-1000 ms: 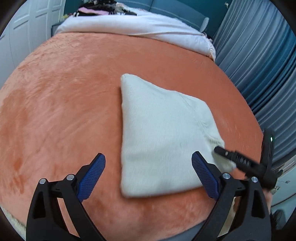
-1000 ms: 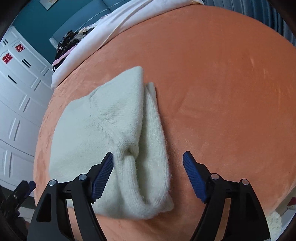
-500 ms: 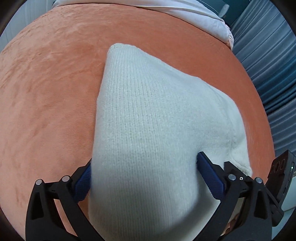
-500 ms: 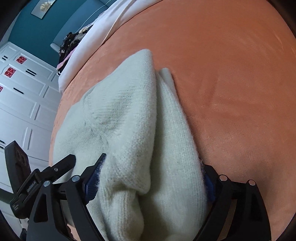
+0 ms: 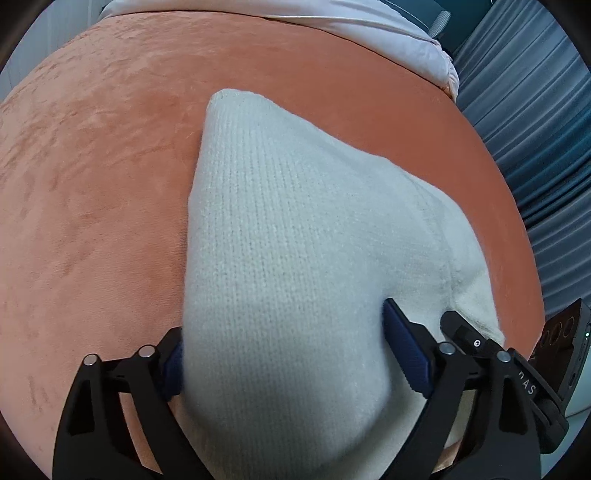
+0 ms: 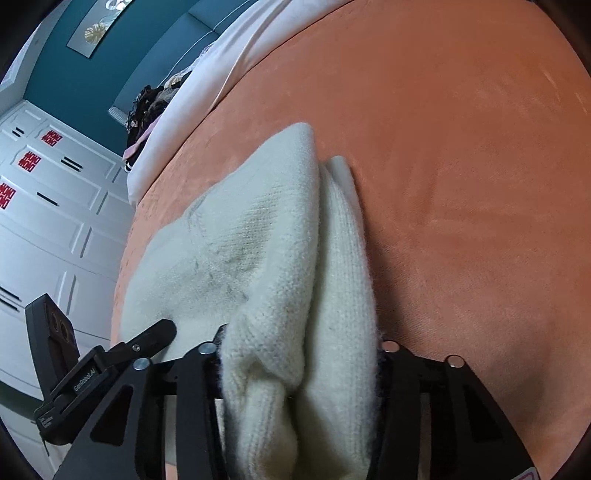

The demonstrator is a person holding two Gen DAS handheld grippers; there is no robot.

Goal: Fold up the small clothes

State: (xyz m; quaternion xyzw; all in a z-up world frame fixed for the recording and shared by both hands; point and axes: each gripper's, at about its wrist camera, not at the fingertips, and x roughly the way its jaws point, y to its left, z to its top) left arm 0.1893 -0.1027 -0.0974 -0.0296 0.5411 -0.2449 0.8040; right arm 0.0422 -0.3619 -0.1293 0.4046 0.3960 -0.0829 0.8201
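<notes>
A cream knitted sweater (image 5: 295,221), folded into a thick pad, lies on the orange plush bedcover (image 5: 92,184). My left gripper (image 5: 288,362) straddles its near edge. Its jaws are closing, and the blue pads (image 5: 402,354) dig into the knit bulging up between them. In the right wrist view the same sweater (image 6: 258,240) shows its folded sleeve rolls on the bedcover (image 6: 461,184). My right gripper (image 6: 301,354) is closing on that bunched end, its pads buried in the wool. Each gripper's black body shows at the edge of the other's view.
A white duvet (image 5: 332,26) lies along the far side of the bed, with a dark heap of clothes (image 6: 155,107) on it. Blue curtains (image 5: 535,129) hang to the right. White wardrobe doors (image 6: 44,206) stand to the left.
Both grippers have come down onto the sweater's near edge, which was ahead of open jaws a second ago. Both pairs of jaws have narrowed onto the knit, the right pair much more.
</notes>
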